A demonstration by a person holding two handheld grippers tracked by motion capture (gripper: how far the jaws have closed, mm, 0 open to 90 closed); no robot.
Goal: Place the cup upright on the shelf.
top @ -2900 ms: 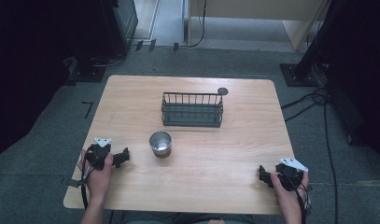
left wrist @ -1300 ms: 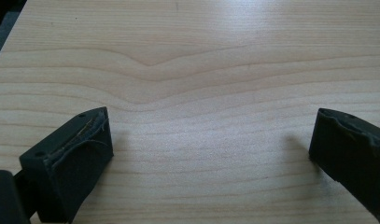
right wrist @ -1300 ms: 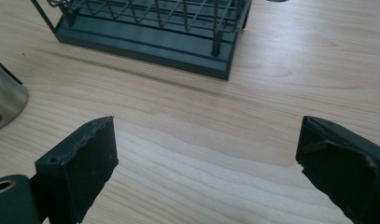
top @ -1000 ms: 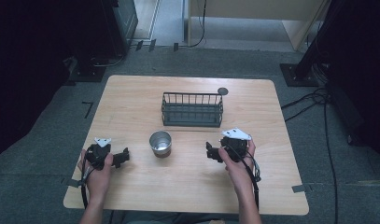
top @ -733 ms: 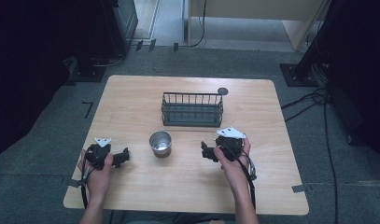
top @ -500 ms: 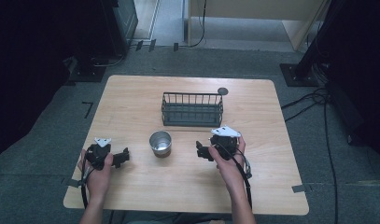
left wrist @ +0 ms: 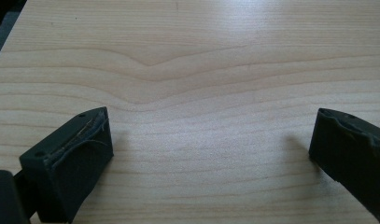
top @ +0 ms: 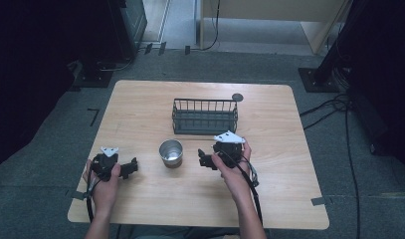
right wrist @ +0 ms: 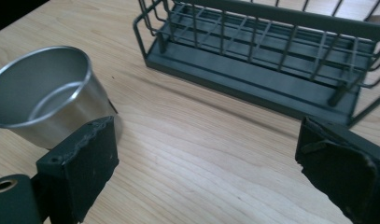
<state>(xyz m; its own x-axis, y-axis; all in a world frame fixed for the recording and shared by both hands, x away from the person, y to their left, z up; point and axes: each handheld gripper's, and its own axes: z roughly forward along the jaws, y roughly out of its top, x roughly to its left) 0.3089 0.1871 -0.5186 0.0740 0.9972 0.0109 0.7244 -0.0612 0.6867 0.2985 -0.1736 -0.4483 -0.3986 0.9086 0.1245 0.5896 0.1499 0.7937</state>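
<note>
Your right claw (top: pixel 206 160) hangs wide open and empty at mid-frame, the steel cup (top: pixel 171 152) just to its left, while your left claw (top: pixel 131 167) gapes empty lower left.

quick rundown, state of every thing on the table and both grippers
steel cup: upright, empty, free on the table
wire basket: upright, empty
round dark disc: flat on the table behind the basket
left gripper: open, nothing between the fingers
right gripper: open, beside the cup, not touching it
</note>
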